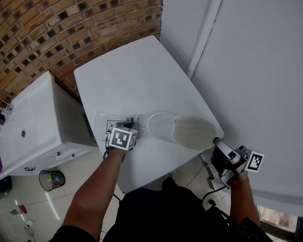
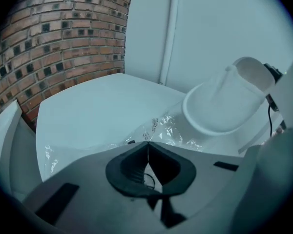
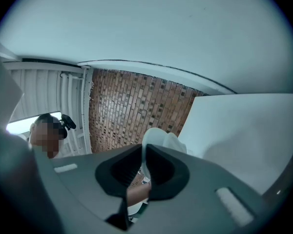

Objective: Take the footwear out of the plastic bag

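A white slipper (image 1: 184,130) lies on the white table (image 1: 136,74), sole turned up at its near end. A clear plastic bag (image 1: 107,121) lies flat to its left, its edge reaching the slipper's toe. I cannot tell whether the toe is still inside. My left gripper (image 1: 130,121) is shut on the bag; in the left gripper view its jaws (image 2: 147,145) pinch the crinkled film (image 2: 162,128), with the slipper (image 2: 224,104) raised beyond. My right gripper (image 1: 217,144) is shut on the slipper's heel edge, and in the right gripper view (image 3: 144,152) the white slipper (image 3: 158,136) sits between the pads.
A white cabinet with a sink (image 1: 30,125) stands left of the table, with a small waste bin (image 1: 51,179) on the floor by it. A brick wall (image 1: 50,24) is behind and a white wall (image 1: 262,59) is on the right. The slipper's heel hangs at the table's right edge.
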The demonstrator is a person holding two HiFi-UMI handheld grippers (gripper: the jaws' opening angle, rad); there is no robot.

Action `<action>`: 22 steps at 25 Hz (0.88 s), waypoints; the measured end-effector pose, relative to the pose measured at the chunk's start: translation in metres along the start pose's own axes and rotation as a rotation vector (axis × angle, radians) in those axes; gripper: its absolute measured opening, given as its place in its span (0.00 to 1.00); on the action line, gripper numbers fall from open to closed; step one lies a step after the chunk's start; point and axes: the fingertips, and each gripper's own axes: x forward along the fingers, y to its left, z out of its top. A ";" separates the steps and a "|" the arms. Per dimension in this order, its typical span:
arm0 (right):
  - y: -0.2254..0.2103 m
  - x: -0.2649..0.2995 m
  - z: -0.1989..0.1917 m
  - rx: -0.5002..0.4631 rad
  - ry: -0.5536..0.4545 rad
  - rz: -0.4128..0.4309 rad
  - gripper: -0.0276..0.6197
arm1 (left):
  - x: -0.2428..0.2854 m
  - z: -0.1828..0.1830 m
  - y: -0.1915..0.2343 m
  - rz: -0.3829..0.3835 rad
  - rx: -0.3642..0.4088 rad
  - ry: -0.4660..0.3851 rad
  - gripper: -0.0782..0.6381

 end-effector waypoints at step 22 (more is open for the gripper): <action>-0.008 0.015 -0.035 0.068 0.191 0.050 0.09 | 0.002 0.050 0.002 -0.013 -0.102 -0.105 0.31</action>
